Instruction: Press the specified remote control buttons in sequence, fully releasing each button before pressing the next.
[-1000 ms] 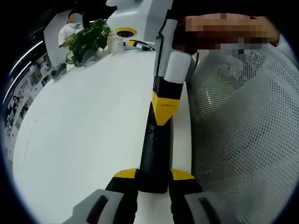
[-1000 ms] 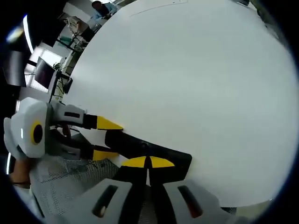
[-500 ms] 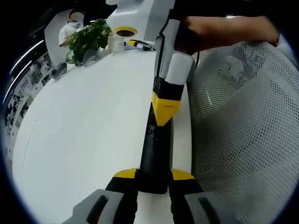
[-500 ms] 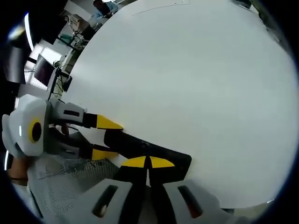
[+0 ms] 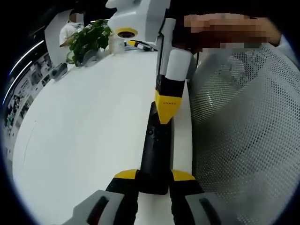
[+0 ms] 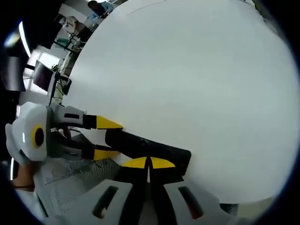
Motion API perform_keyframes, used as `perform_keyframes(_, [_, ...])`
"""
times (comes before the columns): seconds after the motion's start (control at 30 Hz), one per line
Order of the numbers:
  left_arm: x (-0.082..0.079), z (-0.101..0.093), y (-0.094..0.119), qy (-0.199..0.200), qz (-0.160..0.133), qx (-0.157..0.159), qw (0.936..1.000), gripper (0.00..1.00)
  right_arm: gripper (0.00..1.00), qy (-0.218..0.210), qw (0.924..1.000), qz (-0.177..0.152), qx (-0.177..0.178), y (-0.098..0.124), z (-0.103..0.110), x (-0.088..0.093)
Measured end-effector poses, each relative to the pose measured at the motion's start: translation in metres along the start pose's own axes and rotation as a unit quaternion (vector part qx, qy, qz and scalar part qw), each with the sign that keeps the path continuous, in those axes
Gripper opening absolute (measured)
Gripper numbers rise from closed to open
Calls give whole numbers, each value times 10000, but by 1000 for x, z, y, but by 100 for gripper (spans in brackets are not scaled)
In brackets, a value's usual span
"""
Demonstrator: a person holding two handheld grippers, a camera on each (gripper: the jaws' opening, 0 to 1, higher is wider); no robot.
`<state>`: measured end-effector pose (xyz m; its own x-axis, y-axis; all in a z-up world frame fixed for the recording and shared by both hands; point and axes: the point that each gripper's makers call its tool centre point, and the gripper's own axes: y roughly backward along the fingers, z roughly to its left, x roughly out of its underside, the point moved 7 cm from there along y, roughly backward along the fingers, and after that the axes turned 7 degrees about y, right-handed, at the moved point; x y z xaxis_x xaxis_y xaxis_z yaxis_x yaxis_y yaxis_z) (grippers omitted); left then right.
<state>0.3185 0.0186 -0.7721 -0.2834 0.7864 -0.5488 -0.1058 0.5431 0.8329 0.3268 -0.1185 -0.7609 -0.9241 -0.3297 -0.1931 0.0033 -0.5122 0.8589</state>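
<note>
A long black remote control [image 5: 157, 145] lies on the white table [image 5: 84, 126] close to its right edge. My left gripper [image 5: 154, 177] is shut on the remote's near end, a yellow tip on each side. My right gripper [image 5: 167, 112] comes in from the top, its yellow tips shut together and resting on the remote's far half. In the right gripper view my right gripper [image 6: 149, 162] stands shut over the remote [image 6: 150, 149], and my left gripper [image 6: 108, 139] clamps the remote's end from the left.
A white mesh chair back [image 5: 243, 131] stands right beside the table edge. At the table's far end are a potted plant [image 5: 86, 40] and a white device with a yellow ring [image 5: 126, 33]. A person [image 5: 70, 26] stands behind. Bare tabletop [image 6: 197, 79] spreads out beyond the remote.
My right gripper's shut tips have shifted slightly towards the remote's far end. The remote and my left gripper have stayed put.
</note>
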Motion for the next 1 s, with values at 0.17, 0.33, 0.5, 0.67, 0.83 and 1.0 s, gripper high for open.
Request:
perform_keyframes(0.17, [0, 0, 0, 5, -10, 2, 10000, 25, 0, -147, 9998, 102, -42, 1, 0, 3])
perform_keyframes(0.33, [0, 0, 0, 8, -16, 1, 10000, 25, 0, -142, 9996, 222, 102, 2, -2, 6])
perform_keyframes(0.5, [0, 0, 1, 9, -24, 1, 10000, 25, 0, -102, 9995, 254, 128, 2, -1, 6])
perform_keyframes(0.67, [0, 0, 1, 5, -18, -1, 10000, 25, 0, -76, 9996, 256, 127, 1, -1, 6])
perform_keyframes(0.83, [0, 0, 1, 18, -20, -5, 10000, 25, 0, -47, 9995, 269, 141, 1, -1, 5])
perform_keyframes(1.0, [0, 0, 1, 20, -19, -12, 10000, 25, 0, 226, 9986, 359, 303, -1, 2, 5])
